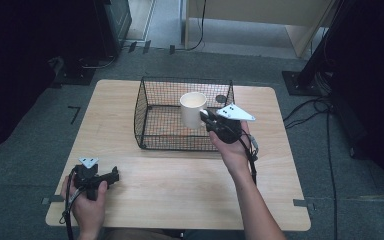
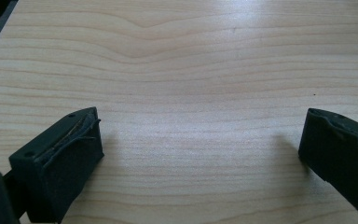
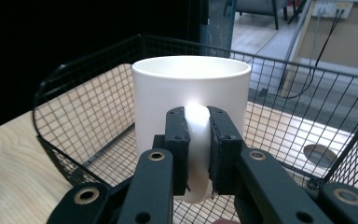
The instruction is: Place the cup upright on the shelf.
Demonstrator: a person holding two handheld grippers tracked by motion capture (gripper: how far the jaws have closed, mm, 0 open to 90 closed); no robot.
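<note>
A white mug (image 1: 193, 109) (image 3: 191, 93) hangs upright over the inside of a black wire basket (image 1: 150, 120) (image 3: 74, 121). My right gripper (image 1: 210, 120) (image 3: 198, 154) is shut on the mug's handle (image 3: 196, 140), both pads pressed against its sides. The mug sits near the basket's right wall in the high view. My left gripper (image 1: 114, 176) (image 2: 200, 149) rests low over the bare wood at the table's front left, its jaws spread wide with nothing between them.
The light wooden table (image 1: 180, 190) carries the basket at its back middle. A round cable hole (image 1: 221, 98) (image 3: 319, 155) lies in the tabletop beyond the basket's far wall. Cables and dark stands crowd the floor at the right (image 1: 320, 110).
</note>
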